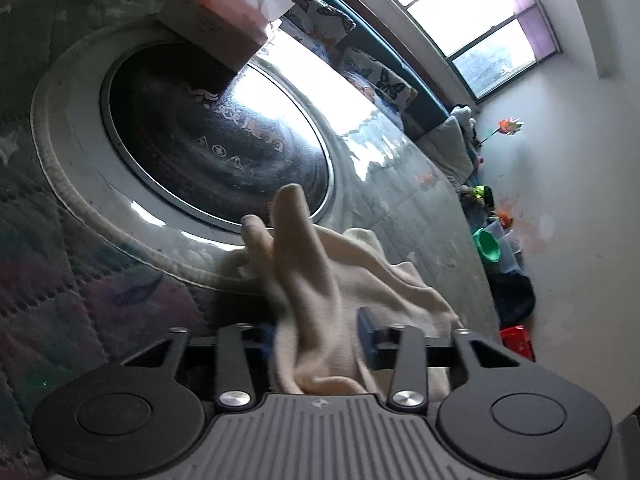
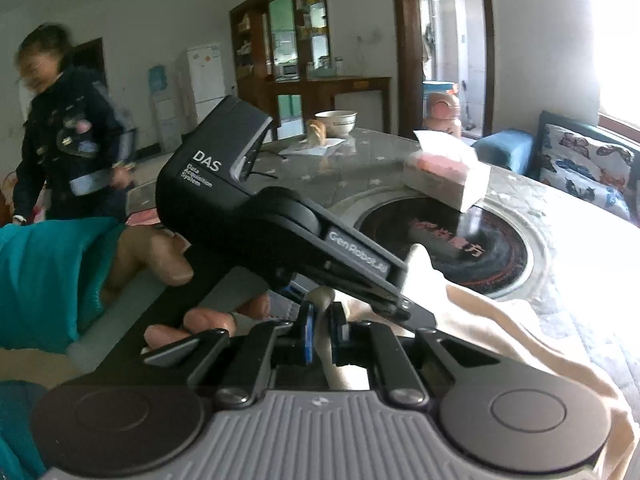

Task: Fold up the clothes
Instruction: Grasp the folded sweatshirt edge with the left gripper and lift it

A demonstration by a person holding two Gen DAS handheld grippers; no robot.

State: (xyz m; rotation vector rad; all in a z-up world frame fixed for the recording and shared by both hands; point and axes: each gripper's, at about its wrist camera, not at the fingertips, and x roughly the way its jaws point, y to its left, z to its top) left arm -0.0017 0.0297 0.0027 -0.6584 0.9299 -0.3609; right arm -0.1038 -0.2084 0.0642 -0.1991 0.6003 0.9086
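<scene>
A: Step? Looks like the pick-up/spread stage of the fold. Cream soft knit garment (image 1: 360,280) lies bunched on the quilted, plastic-covered table (image 1: 420,208), nr the edge of the round black glass hob inset (image 1: 216,132). Not flat yet, no fold made.

B: L gripper (image 1: 320,332)?

A: Cloth runs up between its jaws, a ridge standing past the tips. Right-hand blue pad (image 1: 366,330) shows a gap to the fabric; left-hand pad is blurred. Jaws part-way apart, not clearly pinching, so I call it not clamped.

B: R gripper (image 2: 323,330)?

A: Jaws nearly together, blue pads (image 2: 307,332) nipping a thin fold of the same cream cloth. In its view the L unit, black w/ grey body, crosses just above, held by a hand (image 2: 160,256) w/ teal sleeve.

B: Next move?

A: My judgement: L needs to close on its ridge, then both draw apart to stretch the edge taut before laying it flat. Knit is limp and drapey, will sag and slip from a shallow bite.

B: Surroundings?

A: White-pink tissue box (image 2: 448,180) sits on the hob rim, well clear. Shiny table cover, probably low friction.
</scene>
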